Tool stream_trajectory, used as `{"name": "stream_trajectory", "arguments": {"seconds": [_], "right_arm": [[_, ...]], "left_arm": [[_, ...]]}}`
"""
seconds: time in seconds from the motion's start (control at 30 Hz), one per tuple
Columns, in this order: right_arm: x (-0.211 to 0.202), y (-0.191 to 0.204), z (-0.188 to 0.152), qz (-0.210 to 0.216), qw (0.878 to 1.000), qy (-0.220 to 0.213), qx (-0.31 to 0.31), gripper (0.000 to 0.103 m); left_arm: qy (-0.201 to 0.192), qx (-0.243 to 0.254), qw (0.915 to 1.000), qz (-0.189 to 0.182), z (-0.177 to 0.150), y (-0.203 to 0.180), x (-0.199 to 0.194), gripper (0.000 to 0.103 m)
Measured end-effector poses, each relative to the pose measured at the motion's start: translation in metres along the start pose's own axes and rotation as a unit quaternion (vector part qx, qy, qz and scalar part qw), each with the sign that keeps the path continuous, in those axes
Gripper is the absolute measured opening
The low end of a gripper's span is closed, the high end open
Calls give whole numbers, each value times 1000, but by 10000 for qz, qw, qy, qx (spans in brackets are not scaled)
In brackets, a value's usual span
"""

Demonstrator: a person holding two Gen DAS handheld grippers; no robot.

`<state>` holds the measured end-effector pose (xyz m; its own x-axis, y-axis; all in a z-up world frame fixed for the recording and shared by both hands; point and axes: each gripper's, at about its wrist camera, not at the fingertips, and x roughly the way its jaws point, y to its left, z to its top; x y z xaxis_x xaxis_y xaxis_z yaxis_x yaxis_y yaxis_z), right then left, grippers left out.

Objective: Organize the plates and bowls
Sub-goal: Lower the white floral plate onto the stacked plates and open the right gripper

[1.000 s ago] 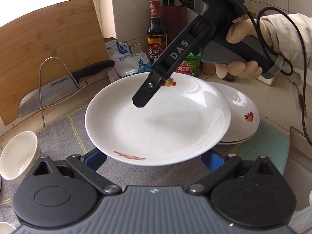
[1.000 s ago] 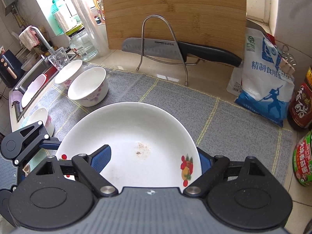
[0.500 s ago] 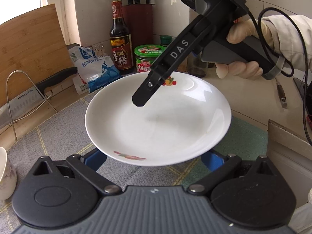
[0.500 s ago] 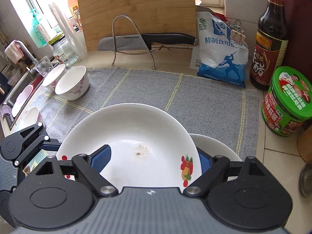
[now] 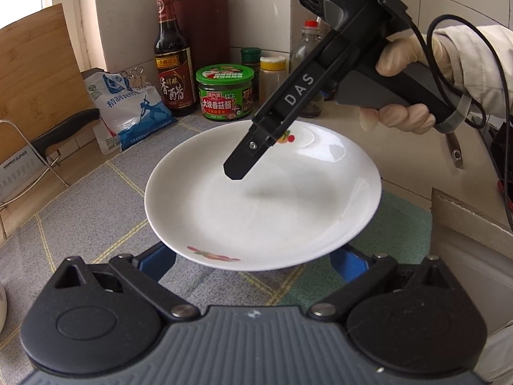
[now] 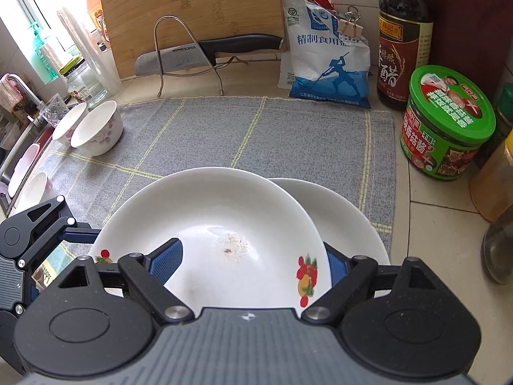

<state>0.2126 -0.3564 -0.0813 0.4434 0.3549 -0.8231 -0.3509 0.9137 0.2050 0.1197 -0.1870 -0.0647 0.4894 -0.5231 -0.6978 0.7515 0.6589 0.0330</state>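
A white plate with fruit decals hangs tilted above the grey mat, held from two sides. My left gripper is shut on its near rim, with the blue pads mostly hidden under the plate. My right gripper is shut on the opposite rim. One pad lies inside the plate and the other behind its outer wall. A dried food speck marks the plate's middle. Another white plate lies on the mat just beneath, to the right. Two floral bowls stand at the mat's left edge.
At the back stand a knife on a wire rack, a bamboo cutting board and a salt bag. A vinegar bottle, a green jar and spice jars crowd the right. The sink with more bowls is far left.
Both grippers carried the plate rightward across the mat toward the jars. In the right wrist view the lower plate has come into sight under it, and the bowls have slid away to the left.
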Motion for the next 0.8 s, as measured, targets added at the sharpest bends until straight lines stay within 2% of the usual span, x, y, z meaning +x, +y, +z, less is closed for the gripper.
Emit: {"name": "stream_trajectory", "arguments": {"seconds": [0.8], "right_arm": [[-10, -23, -24, -404, 9984, 44, 381, 92]], "left_arm": [[171, 331, 9990, -230, 16, -5, 29, 102]]}}
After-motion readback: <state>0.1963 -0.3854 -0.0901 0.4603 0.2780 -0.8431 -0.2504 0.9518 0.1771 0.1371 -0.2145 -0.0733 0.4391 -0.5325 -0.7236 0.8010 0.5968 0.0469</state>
